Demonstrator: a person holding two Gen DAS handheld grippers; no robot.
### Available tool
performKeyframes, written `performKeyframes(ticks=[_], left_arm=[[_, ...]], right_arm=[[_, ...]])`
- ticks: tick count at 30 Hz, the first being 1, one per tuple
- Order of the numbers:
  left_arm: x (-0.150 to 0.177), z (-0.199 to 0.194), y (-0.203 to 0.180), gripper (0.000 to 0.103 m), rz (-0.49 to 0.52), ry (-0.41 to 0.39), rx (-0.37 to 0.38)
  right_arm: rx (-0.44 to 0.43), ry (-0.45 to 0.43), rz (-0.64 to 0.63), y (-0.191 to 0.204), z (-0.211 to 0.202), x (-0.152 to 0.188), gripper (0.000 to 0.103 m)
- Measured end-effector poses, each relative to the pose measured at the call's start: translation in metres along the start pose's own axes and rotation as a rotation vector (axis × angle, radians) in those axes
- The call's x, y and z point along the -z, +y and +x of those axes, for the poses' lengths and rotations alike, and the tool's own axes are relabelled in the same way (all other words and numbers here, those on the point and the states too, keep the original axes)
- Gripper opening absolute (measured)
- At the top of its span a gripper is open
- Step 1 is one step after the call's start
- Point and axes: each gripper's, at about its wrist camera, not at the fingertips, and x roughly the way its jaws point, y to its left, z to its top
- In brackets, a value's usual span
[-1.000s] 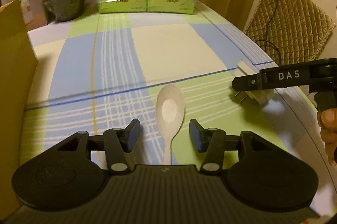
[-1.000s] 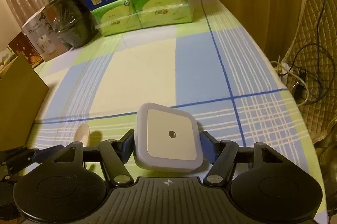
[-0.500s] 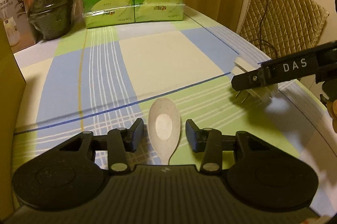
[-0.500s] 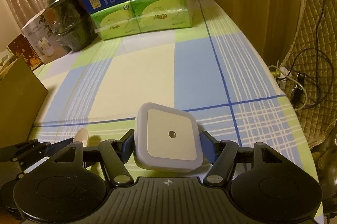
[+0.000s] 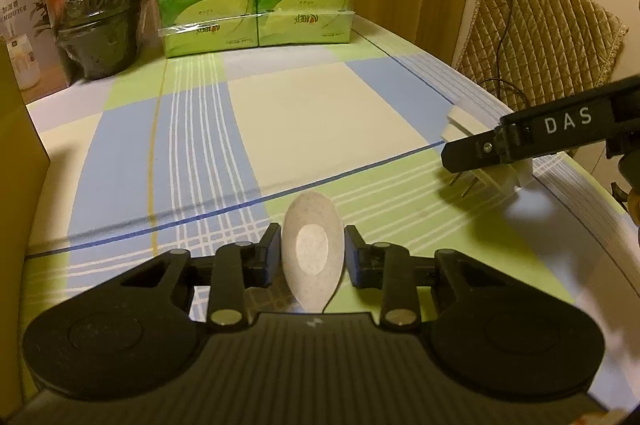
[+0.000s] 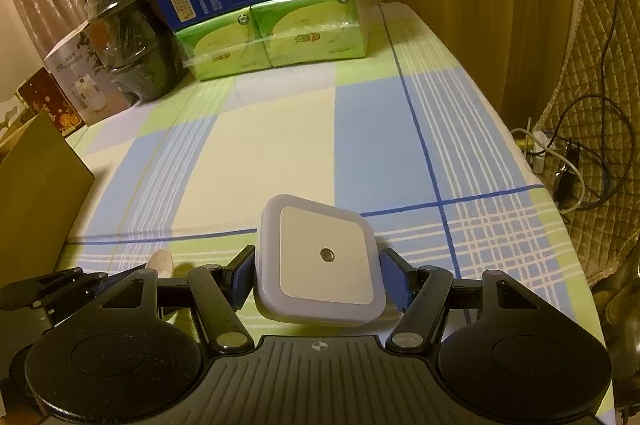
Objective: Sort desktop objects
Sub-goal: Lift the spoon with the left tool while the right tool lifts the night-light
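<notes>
The left tool (image 5: 312, 252) has just clenched on the spoon (image 5: 313, 252), seemingly lifting it off the worktop (image 5: 312, 105); the right tool (image 6: 318, 277) still grips the night light (image 6: 320, 259), so both await sorting.

You are working in dim, warm yellow indoor light. Fisheye distortion is bending the tablecloth (image 5: 312, 113) lines and darkening the corners. A soft shadow is falling beneath the night light (image 6: 320, 259), and distant background detail is looking slightly soft.
</notes>
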Motion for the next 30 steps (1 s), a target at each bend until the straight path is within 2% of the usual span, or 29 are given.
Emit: performKeyframes(ticks=[6,21,30], left_arm=[[-0.002,-0.003,0.002,0.027,-0.026,0.006,-0.010],[-0.023,-0.033,0.002,0.027,-0.057,-0.068,-0.007],[-0.041,-0.072,0.002,0.027,-0.072,-0.112,-0.013]], right_arm=[[0.005,-0.024,-0.005,0.003,-0.003,-0.002,0.063],[0.012,-0.088,-0.012,0.008,-0.017,-0.010,0.063],[0.006,-0.164,-0.062,0.032,-0.059,-0.018,0.063]])
